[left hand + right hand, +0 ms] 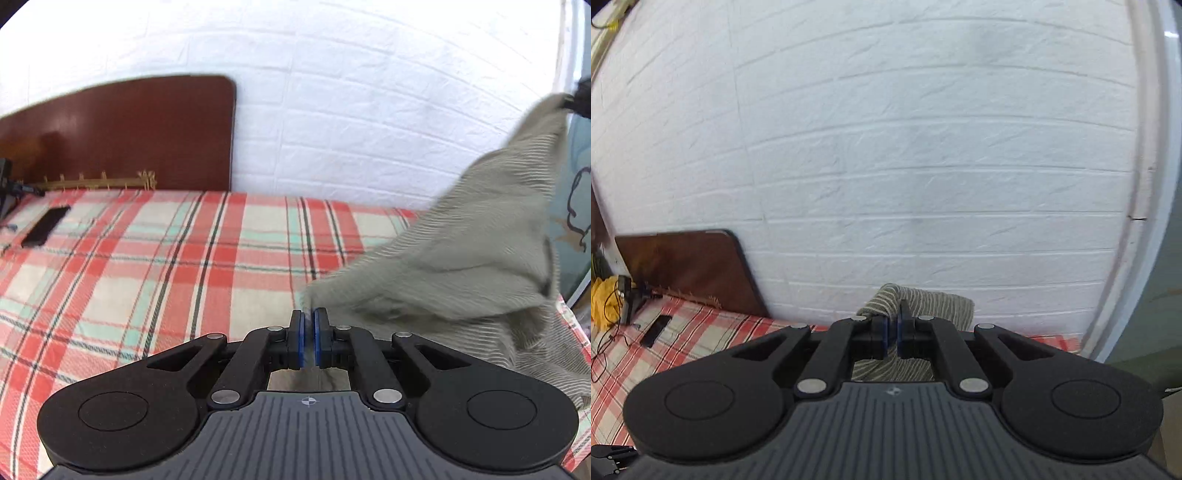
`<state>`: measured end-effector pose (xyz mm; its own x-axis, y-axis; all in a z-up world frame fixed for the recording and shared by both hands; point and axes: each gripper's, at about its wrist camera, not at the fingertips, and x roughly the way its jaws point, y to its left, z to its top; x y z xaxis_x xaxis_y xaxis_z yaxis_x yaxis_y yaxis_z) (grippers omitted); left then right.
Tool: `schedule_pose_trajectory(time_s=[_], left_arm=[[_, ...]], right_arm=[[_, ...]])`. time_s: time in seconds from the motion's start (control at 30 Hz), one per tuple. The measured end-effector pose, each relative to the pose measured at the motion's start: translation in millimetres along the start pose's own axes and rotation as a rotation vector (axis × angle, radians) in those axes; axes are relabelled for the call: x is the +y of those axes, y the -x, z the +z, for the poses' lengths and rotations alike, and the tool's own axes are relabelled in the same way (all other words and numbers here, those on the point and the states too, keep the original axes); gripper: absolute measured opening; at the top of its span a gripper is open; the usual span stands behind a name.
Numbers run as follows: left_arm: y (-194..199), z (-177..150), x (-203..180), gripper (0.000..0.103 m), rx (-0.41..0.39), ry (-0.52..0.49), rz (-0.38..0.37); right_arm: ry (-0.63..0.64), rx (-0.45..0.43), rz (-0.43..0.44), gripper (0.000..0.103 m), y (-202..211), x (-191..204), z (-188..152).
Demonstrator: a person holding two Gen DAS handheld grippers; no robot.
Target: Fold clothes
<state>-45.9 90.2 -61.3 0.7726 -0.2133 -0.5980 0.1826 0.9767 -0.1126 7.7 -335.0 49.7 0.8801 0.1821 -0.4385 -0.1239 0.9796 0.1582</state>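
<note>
Above the plaid bedspread, the left gripper is closed on one edge of a grey-green striped garment, its blue-lined fingers pinching the cloth right at their tips. From there the garment rises in a slanting sheet toward the upper right of the left wrist view, where its far corner is caught by the right gripper (only a dark sliver of it shows at the frame edge). In the right wrist view the right gripper is likewise closed on the garment, a fold of striped cloth bunching up over and behind the fingertips, with more of it hanging below between the linkage arms. So the garment is held off the bed between both grippers, with its lower right part draping down toward the mattress edge; the cloth is motion-blurred there. A white brick-patterned wall fills the background. A dark brown headboard stands at the far left of the bed, and a black phone lies flat on the bedspread near it. A yellow cloth and some black cables sit at the left edge in the right wrist view.
</note>
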Motion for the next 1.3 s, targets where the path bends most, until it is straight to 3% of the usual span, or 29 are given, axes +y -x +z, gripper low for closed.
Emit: schedule_pose_trajectory(time_s=[0.17,0.3,0.37,0.43,0.5,0.53,0.6,0.63,0.7,0.73,0.87,0.97,1.13,1.3], left_arm=[[12.8,-6.5,-23.4,0.001,0.015,-0.06,-0.078],[11.9,-21.5,-40.0,0.004,0.052,-0.125,-0.099],[9.7,-25.9,-43.3,0.026,0.064,-0.147,-0.093],[5.7,-26.2,-43.6,0.031,0.073,-0.156,-0.076],[0.4,-23.2,-41.0,0.047,0.079,-0.161,-0.066],[-1.9,-21.3,-40.4,0.058,0.08,-0.166,-0.059],[-6.0,-18.3,-38.4,0.066,0.083,-0.184,-0.039],[-8.4,-16.5,-36.5,0.07,0.086,-0.194,-0.029],[-13.9,-11.8,-29.4,0.079,0.095,-0.204,-0.014],[-16.0,-10.1,-25.8,0.082,0.098,-0.205,-0.008],[-30.4,-2.9,-13.0,0.086,0.131,-0.179,-0.04],[-51.5,2.2,-10.0,0.086,0.17,-0.153,-0.095],[-89.1,6.6,-16.8,0.086,0.229,-0.145,-0.135],[-113.0,5.9,-23.3,0.086,0.283,-0.175,-0.17]], right_arm=[[-0.105,-0.036,-0.058,0.005,72.4,-69.6,-30.0],[-0.21,0.05,-0.143,0.005,94.9,-117.3,-82.3],[-0.271,0.142,-0.164,0.005,90.1,-136.6,-118.9],[-0.32,0.254,-0.183,0.005,75.3,-148.1,-160.0],[-0.37,0.359,-0.179,0.008,59.4,-154.3,-196.9],[-0.38,0.388,-0.178,0.009,54.6,-154.0,-205.8],[-0.384,0.421,-0.184,0.014,48.6,-149.0,-215.3],[-0.378,0.417,-0.195,0.02,49.8,-147.5,-213.4],[-0.349,0.361,-0.231,0.065,61.3,-145.1,-196.8],[-0.327,0.314,-0.252,0.071,70.5,-142.6,-185.9],[-0.229,0.16,-0.27,0.073,102.8,-131.3,-144.0],[-0.2,0.106,-0.17,0.08,103.6,-117.8,-123.0],[-0.204,0.247,0.048,0.085,37.8,-84.0,-110.8],[-0.19,0.442,0.174,0.087,-54.1,-60.0,-112.9]])
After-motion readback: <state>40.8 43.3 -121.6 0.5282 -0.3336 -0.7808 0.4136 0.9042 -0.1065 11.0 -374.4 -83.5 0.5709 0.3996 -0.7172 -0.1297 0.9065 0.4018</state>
